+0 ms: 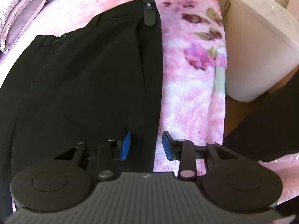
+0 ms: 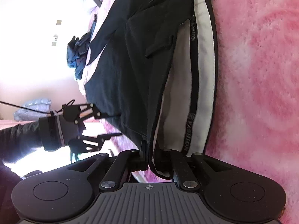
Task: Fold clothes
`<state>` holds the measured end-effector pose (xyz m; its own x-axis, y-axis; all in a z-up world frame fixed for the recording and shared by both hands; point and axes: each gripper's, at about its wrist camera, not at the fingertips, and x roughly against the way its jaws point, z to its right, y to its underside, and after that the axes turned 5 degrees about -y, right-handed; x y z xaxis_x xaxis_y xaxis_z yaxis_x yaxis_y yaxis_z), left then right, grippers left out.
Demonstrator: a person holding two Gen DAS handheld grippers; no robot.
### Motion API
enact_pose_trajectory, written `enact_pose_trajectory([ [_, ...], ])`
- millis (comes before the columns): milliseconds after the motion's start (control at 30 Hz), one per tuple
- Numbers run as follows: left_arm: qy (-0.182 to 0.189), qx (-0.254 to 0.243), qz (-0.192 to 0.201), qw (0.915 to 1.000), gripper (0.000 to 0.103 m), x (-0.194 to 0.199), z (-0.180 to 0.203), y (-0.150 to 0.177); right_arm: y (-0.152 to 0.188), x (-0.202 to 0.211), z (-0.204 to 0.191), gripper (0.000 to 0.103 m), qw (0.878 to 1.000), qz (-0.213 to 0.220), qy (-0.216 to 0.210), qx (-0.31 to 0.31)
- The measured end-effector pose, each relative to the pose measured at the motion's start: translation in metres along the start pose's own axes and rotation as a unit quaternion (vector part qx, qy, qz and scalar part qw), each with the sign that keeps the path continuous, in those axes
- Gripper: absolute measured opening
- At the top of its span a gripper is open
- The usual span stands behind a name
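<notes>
A: Left wrist view: black trousers (image 1: 84, 78) are lying flat across a pink floral blanket (image 1: 190, 97) on the bed; the left gripper (image 1: 145, 142) is hanging over their straight side edge, one blue pad (image 1: 125, 145) above the cloth, the other above the blanket, jaws partly spread and pinching nothing.

B: And the dark bar at the top?

A: That is looking like the right gripper (image 1: 148, 9), reaching down onto the same edge near the waistband; a white tub (image 1: 261, 46) is standing beside the bed, and pillows (image 1: 20, 13) are sitting at the far left.

B: Right wrist view, then.

A: The right gripper (image 2: 149, 160) is pressing its fingers together on the trousers' (image 2: 127, 65) waistband hem, where the pale lining (image 2: 203, 71) is showing; probably anchoring that end so the cloth is staying taut for the fold.

B: The other tool?

A: The left gripper (image 2: 112, 125) is hovering lower left, fingers apart, straddling the edge further down the leg; a sleeve (image 2: 18, 138) is trailing behind it; seemingly lining up a second hold before both ends lift.
</notes>
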<state>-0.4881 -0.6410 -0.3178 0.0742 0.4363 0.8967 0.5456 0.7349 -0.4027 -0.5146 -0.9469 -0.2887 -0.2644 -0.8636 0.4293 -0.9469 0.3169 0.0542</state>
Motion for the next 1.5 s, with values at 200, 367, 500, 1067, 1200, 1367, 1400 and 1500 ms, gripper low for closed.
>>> enact_pose_trajectory([
  [200, 0.002, 0.011, -0.005, 0.9999, 0.016, -0.003, 0.002, 0.0, -0.01, -0.005, -0.013, 0.01, 0.999, 0.031, 0.018, -0.007],
  [367, 0.023, 0.001, 0.002, 0.9997, 0.0, 0.003, 0.007, -0.004, 0.002, -0.003, -0.016, 0.002, 0.999, -0.008, 0.039, 0.013],
  [500, 0.038, -0.001, -0.001, 0.9993, 0.001, 0.007, 0.016, -0.001, -0.008, -0.015, -0.015, 0.003, 0.997, -0.013, 0.073, 0.013],
  [1067, -0.17, 0.187, -0.06, 0.9657, 0.03, 0.13, -0.11, 0.205, -0.002, -0.033, -0.125, 0.064, 0.911, 0.152, 0.38, 0.045],
  [1200, -0.188, 0.225, -0.082, 0.9526, 0.03, 0.158, -0.134, 0.288, -0.012, -0.101, -0.174, 0.064, 0.891, 0.141, 0.415, 0.119],
  [1367, -0.214, 0.253, -0.119, 0.936, 0.034, 0.209, -0.154, 0.398, -0.042, -0.237, -0.223, 0.064, 0.902, 0.077, 0.384, 0.184],
  [1400, -0.219, 0.258, -0.129, 0.9319, 0.035, 0.219, -0.158, 0.421, -0.05, -0.262, -0.232, 0.064, 0.904, 0.066, 0.376, 0.193],
  [1500, -0.239, 0.275, -0.173, 0.915, 0.037, 0.245, -0.169, 0.49, -0.071, -0.325, -0.254, 0.064, 0.907, 0.04, 0.36, 0.215],
])
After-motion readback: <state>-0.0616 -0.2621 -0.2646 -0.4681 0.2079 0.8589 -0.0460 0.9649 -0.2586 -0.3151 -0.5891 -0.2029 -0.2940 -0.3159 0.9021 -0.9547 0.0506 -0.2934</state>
